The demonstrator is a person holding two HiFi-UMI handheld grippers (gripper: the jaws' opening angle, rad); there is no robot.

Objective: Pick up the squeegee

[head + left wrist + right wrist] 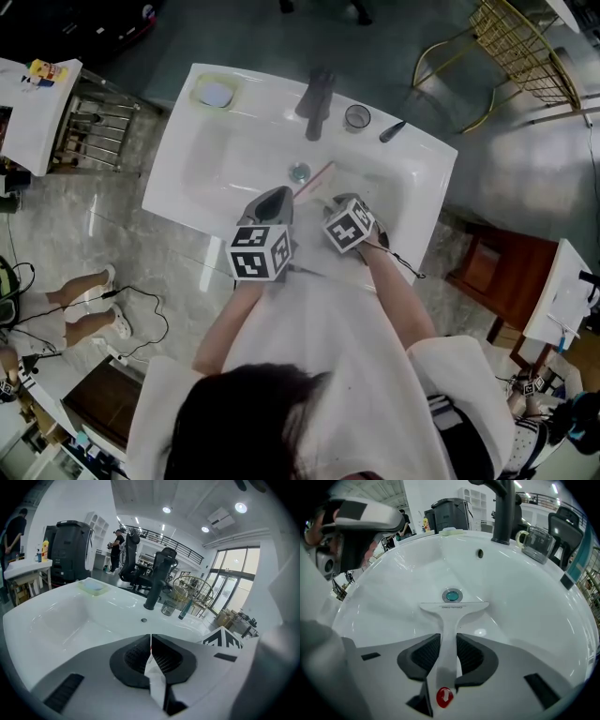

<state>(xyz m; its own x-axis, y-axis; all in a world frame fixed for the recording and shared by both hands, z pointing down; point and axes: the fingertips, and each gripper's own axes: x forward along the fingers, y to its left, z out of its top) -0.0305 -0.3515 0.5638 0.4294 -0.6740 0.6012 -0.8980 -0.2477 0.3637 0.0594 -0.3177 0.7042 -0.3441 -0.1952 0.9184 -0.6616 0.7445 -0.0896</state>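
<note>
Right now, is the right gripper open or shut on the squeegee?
Shut: in its own view the right gripper presses both sides of the squeegee handle.

Dark hair (248,417) above a white, seemingly short-sleeved top (328,328).

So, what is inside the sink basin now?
A white squeegee lies in the sink basin, its blade just before the drain. The right hand-held gripper grips its handle. The basin floor beneath the gripper and squeegee is covered, so nothing there can be told.
</note>
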